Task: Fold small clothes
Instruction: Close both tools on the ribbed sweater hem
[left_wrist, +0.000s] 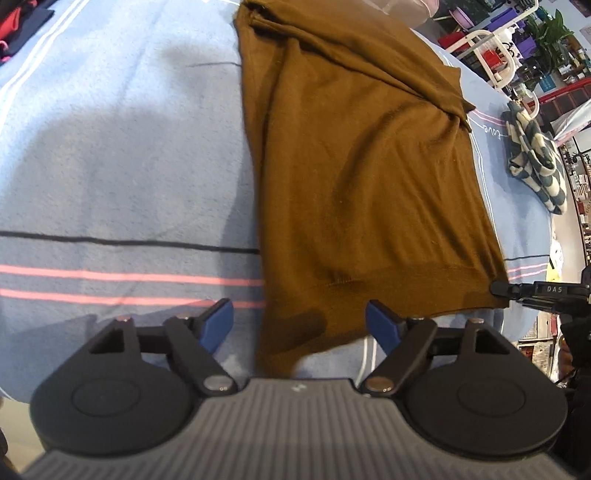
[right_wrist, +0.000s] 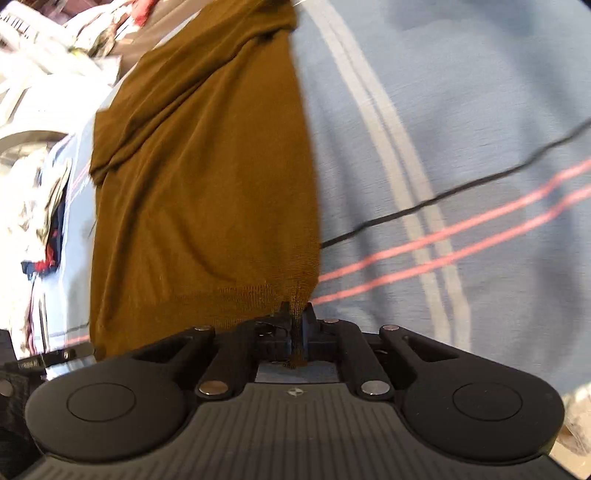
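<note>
Brown garment (right_wrist: 207, 177) hem — right tongs (right_wrist: 297, 317)

We look steeply down from each gripper, close over the blue cloth (left_wrist: 110, 147). Both views share the brown garment (left_wrist: 351, 166), ours from its two near hem corners.

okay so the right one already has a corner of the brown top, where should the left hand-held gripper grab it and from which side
Probably the other near hem corner of the brown top, below the open left hand-held gripper. Come from the near edge, one finger sliding under the hem where it lies flat on the blue blanket. That mirrors the right hand-held gripper, shut on its hem corner, so both ends should lift evenly.
</note>
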